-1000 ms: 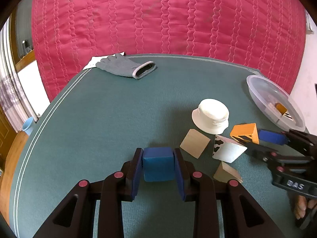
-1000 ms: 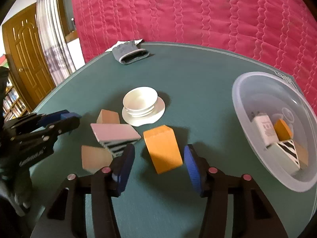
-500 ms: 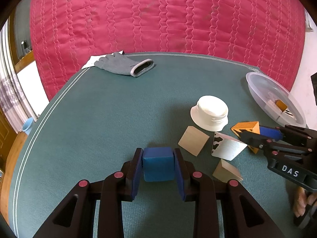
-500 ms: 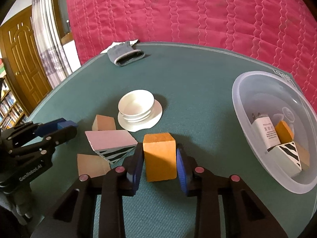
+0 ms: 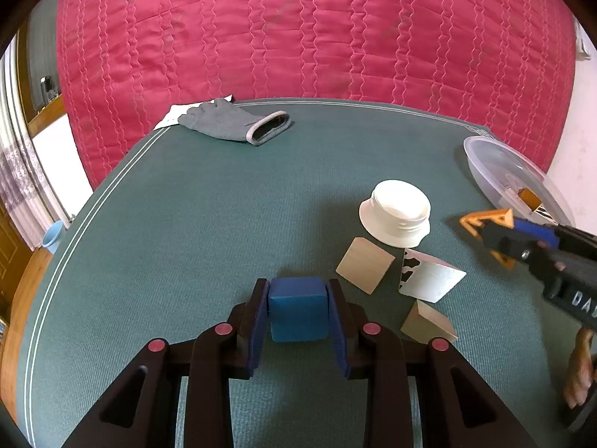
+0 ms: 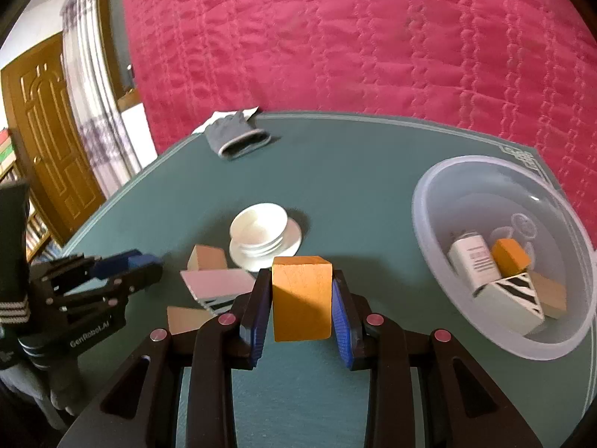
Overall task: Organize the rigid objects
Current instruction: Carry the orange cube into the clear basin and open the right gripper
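Observation:
My left gripper is shut on a blue block, held low over the green table. My right gripper is shut on an orange wooden block, lifted slightly off the table; from the left wrist view that orange block shows at the right. A clear plastic bowl at the right holds several blocks and a white box. Loose on the table lie two tan wooden blocks and a black-and-white patterned wedge.
A stack of white dishes stands behind the loose blocks. A grey glove lies on a paper at the table's far edge. A red quilted cover hangs behind the table. A person's hand shows at the right.
My right gripper closed on the orange block and raised it a little off the table. The left gripper kept still with the blue block.

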